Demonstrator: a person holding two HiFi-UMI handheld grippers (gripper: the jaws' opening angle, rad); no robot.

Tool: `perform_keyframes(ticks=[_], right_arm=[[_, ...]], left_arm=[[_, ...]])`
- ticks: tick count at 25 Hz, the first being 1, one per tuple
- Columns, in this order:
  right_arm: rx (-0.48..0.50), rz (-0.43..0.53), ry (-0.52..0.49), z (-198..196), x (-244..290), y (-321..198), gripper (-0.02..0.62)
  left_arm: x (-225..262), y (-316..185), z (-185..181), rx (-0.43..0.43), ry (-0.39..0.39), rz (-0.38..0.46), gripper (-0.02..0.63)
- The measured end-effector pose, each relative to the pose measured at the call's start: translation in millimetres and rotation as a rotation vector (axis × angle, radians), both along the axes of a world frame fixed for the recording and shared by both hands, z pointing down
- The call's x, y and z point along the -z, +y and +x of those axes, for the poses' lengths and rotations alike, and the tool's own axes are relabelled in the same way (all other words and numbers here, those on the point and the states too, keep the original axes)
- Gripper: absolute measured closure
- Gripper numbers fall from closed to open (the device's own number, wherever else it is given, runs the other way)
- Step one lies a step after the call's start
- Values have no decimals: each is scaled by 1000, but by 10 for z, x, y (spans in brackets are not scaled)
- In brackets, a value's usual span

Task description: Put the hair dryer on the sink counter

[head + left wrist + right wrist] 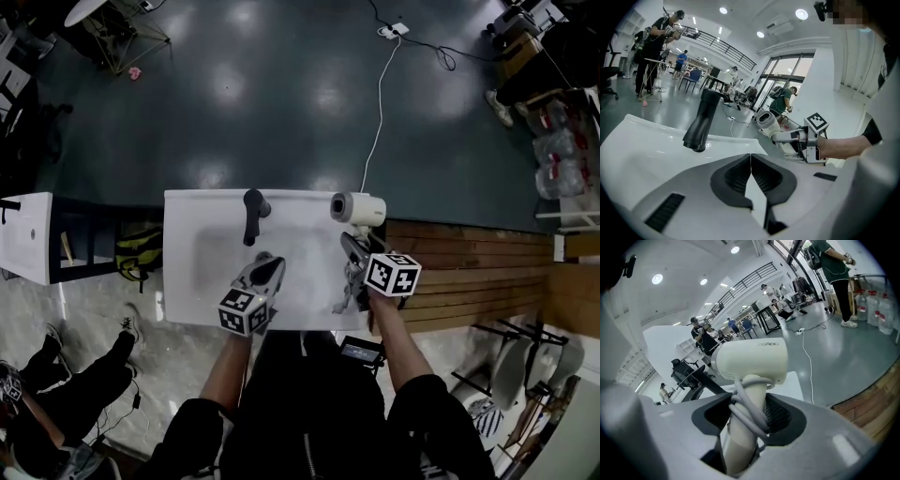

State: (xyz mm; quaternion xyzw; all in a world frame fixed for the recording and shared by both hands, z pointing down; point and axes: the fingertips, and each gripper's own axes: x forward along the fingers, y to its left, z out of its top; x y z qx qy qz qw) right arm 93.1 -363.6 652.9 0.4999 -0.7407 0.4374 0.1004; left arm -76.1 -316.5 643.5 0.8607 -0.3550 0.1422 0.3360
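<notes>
plainly cream hair dryer (750, 363), cord (746, 413) round handle (742, 446)

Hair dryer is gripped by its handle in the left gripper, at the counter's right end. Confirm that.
Not quite: the right gripper grips the hair dryer by its handle, as the right gripper view shows. The left gripper is shut with nothing in it. The hair dryer is at the counter's right end, as stated.

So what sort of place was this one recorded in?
Probably a big open lab or workshop hall, not a real bathroom: the white sink counter with its black faucet stands alone on a glossy grey floor, with desks and people beyond.
</notes>
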Motion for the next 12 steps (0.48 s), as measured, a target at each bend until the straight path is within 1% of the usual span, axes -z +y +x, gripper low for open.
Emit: perform_keyframes(ticks=[3, 7, 12], right_arm=[[4, -4, 22, 13, -69, -15, 390], [22, -11, 76, 42, -153, -46, 390], [33, -29, 95, 34, -285, -70, 390]], left_arm=[[-31, 14, -4, -5, -3, -5, 594], [-65, 29, -15, -9, -11, -16, 594], [-101, 61, -21, -16, -16, -26, 594]])
